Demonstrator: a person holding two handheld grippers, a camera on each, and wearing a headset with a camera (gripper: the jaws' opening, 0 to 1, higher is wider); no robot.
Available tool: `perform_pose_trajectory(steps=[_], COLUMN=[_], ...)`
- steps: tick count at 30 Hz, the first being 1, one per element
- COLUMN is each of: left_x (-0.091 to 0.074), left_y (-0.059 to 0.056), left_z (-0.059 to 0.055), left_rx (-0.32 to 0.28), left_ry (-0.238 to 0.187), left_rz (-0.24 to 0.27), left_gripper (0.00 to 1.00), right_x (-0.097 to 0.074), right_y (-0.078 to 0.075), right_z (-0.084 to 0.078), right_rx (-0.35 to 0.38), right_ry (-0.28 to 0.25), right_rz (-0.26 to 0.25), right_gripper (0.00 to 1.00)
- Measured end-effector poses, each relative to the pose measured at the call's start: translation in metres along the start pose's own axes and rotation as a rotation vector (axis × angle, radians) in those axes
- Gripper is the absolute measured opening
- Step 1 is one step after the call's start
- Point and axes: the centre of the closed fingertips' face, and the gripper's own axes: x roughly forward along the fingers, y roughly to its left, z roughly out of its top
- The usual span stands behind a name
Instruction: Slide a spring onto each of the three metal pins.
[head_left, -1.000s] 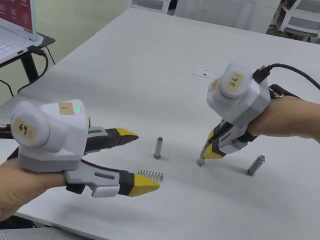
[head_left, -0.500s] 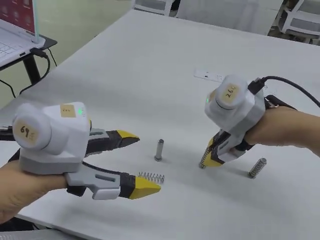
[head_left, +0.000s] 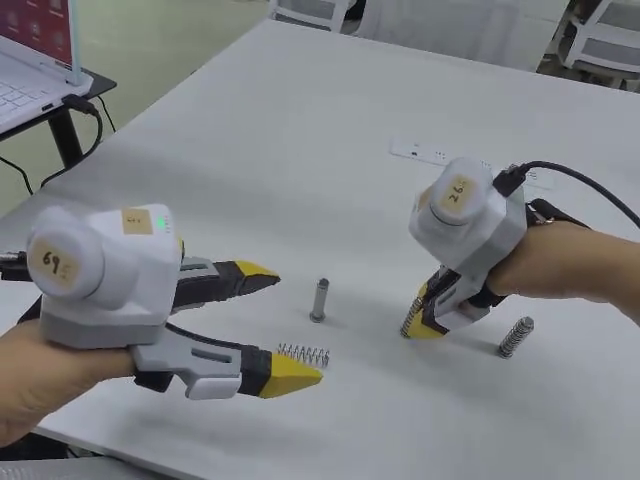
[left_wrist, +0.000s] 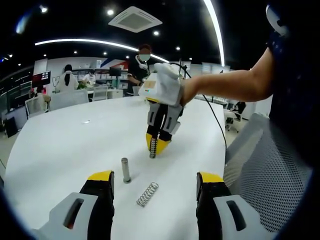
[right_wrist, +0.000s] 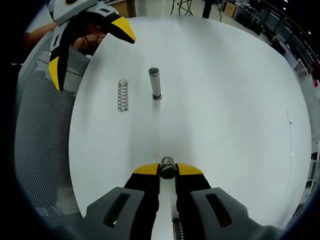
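Observation:
One metal pin (head_left: 319, 299) (left_wrist: 125, 170) (right_wrist: 155, 82) stands upright mid-table. A loose spring (head_left: 303, 353) (left_wrist: 147, 194) (right_wrist: 122, 95) lies just in front of it. My left gripper (head_left: 278, 322) (left_wrist: 156, 176) is open and hovers beside that spring, touching nothing. My right gripper (head_left: 425, 318) (right_wrist: 167, 170) points down at the table, shut on a spring (head_left: 410, 318) (left_wrist: 153, 147) (right_wrist: 176, 230) held upright. A round pin end (right_wrist: 167, 167) shows between its yellow tips. Another spring (head_left: 515, 336) lies to its right.
A white strip (head_left: 432, 152) lies farther back on the white table (head_left: 300, 150). A laptop (head_left: 30, 50) stands on a side stand at far left. A black cable (head_left: 590, 185) runs from my right gripper. People and chairs are beyond the table.
My right gripper has dropped slightly toward the table, and its spring now covers the pin foot seen below it a second ago. The left gripper has held still.

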Motion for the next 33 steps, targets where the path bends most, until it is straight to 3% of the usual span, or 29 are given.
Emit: perform_pose_trajectory(steps=[15, 33], left_x=[0.001, 0.002], left_y=[0.0, -0.003], left_z=[-0.001, 0.0], left_rx=[0.003, 0.008], left_ry=[0.003, 0.007], left_rz=[-0.003, -0.013], left_gripper=[0.62, 0.62], right_x=[-0.002, -0.012], right_y=[0.0, 0.015], right_z=[-0.007, -0.015], right_rx=[0.028, 0.054], right_ry=[-0.009, -0.024], right_rz=[-0.009, -0.02], right_gripper=[0.14, 0.15])
